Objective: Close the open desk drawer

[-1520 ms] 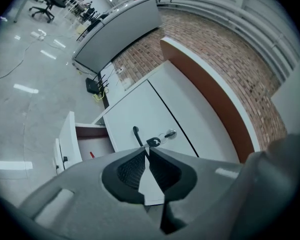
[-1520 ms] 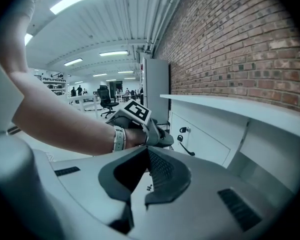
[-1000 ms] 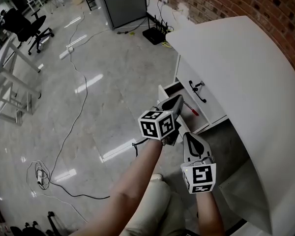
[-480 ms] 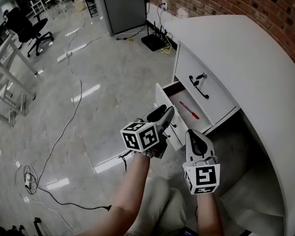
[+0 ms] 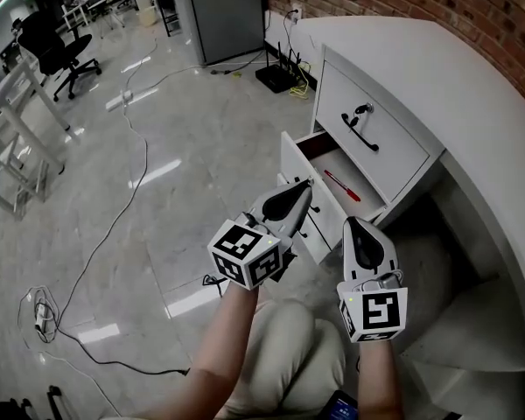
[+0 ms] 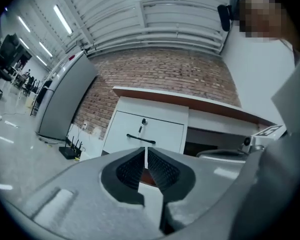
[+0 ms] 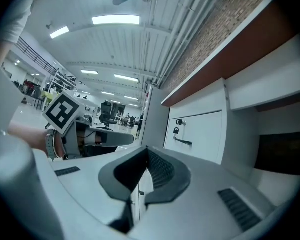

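Gaping drawer (image 5: 290,163): the lower one on the white desk, pulled well out under the curved worktop (image 5: 472,121). The upper drawer (image 5: 372,125) above it is closed, with keys dangling from its lock.
Left gripper (image 5: 303,189): jaws pressed together with nothing in them, nose right at the top edge of the drawer front. Can't tell if it's actually touching yet.
Right gripper (image 5: 357,226): also closed up and empty, hanging just beside the drawer's near corner.
Red tool (image 5: 342,185): lying loose inside the drawer.
Slip risk: the nose sits high on the front, so I reckon a push could skate over the lip and dive inside.
Jam risk: shoving off-centre might twist the drawer on its runners and stall it halfway.
Slam risk: push too hard and the red tool rattles about, maybe the keys too.
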